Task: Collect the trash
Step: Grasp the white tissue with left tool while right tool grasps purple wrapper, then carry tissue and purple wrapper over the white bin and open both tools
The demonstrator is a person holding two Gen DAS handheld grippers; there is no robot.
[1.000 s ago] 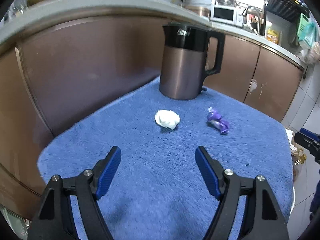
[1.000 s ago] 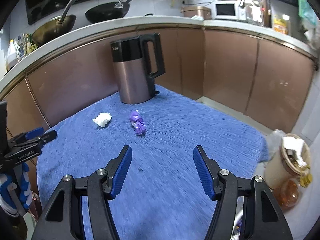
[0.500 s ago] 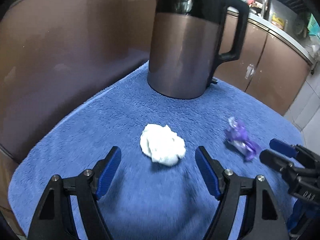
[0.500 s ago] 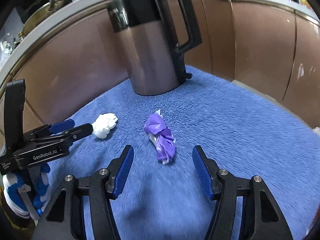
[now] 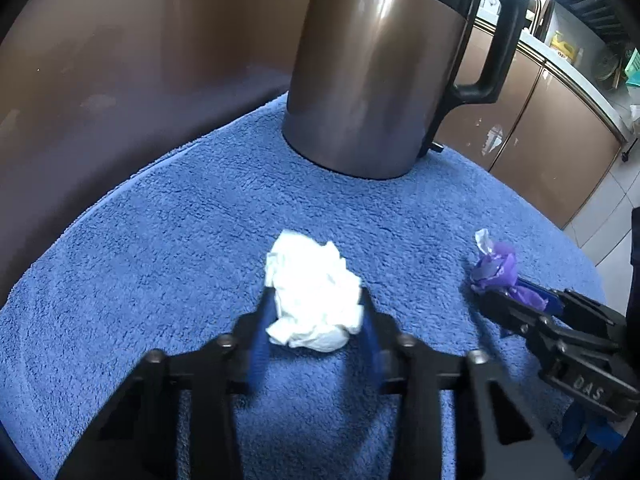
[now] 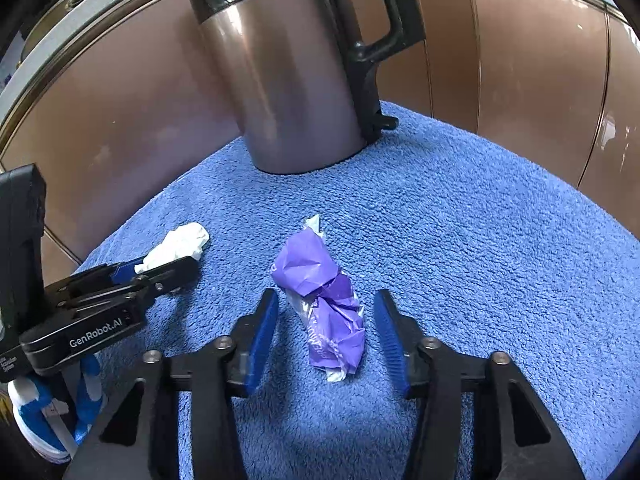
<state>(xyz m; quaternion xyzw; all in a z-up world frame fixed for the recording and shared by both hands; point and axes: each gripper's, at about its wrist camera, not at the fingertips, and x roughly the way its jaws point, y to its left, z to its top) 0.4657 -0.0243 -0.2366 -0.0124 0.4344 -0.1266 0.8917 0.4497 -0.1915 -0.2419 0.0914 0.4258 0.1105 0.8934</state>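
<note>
A blue towel [image 5: 160,260] is shown spread beneath a brown kettle [image 5: 368,76], which serves as the landmark. A crumpled white tissue [image 5: 314,306] is seen in front of the kettle, gripped between the blue pads of the left gripper [image 5: 316,314], whose fingers are pressed against its two sides. A purple wrapper [image 6: 324,308] is seen in front of the kettle and to the tissue's right, lying on the towel between the fingers of the right gripper [image 6: 326,328]. These fingers are spread, with a gap visible on each side of the wrapper. Brown cabinet doors [image 6: 520,72] are seen behind the kettle. In the right wrist view, the tissue [image 6: 180,246] is seen at the tips of the left gripper [image 6: 160,270].
</note>
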